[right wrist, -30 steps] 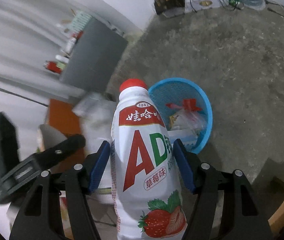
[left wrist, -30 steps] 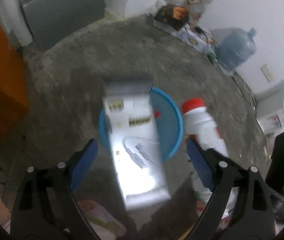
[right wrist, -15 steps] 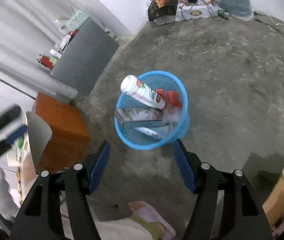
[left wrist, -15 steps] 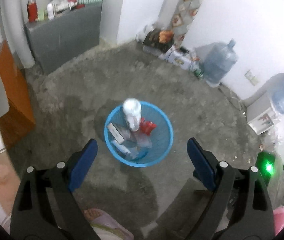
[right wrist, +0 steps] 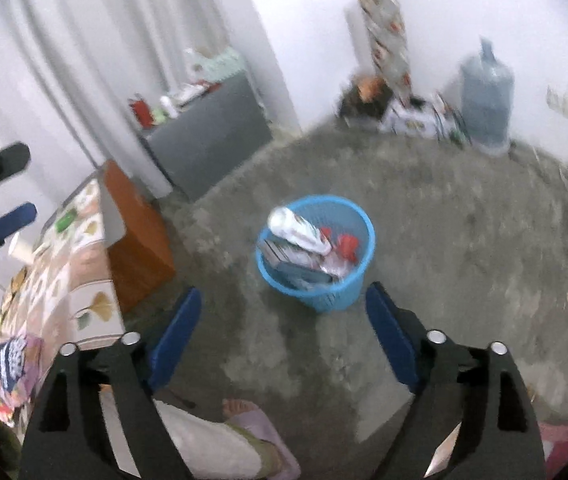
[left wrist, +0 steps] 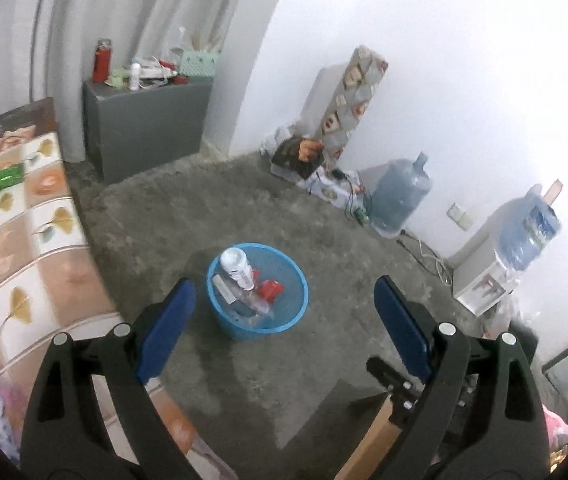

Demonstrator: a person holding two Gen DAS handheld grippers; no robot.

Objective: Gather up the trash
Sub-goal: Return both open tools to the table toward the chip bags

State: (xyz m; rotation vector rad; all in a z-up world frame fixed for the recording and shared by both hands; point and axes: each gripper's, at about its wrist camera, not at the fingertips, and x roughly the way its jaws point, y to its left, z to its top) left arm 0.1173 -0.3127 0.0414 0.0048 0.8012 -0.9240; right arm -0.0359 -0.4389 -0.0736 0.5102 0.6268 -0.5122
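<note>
The blue basket stands on the bare grey floor, well apart from every wall and piece of furniture, with open floor all round it. Inside it a white bottle leans up against the near-left rim, its top poking above the edge; a flat box lies beside it and a red wrapper sits toward the middle, with clear plastic scraps under them.

The left hand-held gripper hangs above the floor with its blue pads spread wide and nothing between them; the basket shows in the gap, far below. The right hand-held gripper is likewise empty, its jaws opening and already wide, the basket ahead of it and the bottle visible inside.

To the left, the edge of a surface covered by a patterned cloth runs close to the basket's side of the floor, and an orange cabinet stands at its end. A grey cabinet stands by the curtain. Along the far wall are a water jug and boxes. A foot rests on the floor near the right hand-held gripper.
</note>
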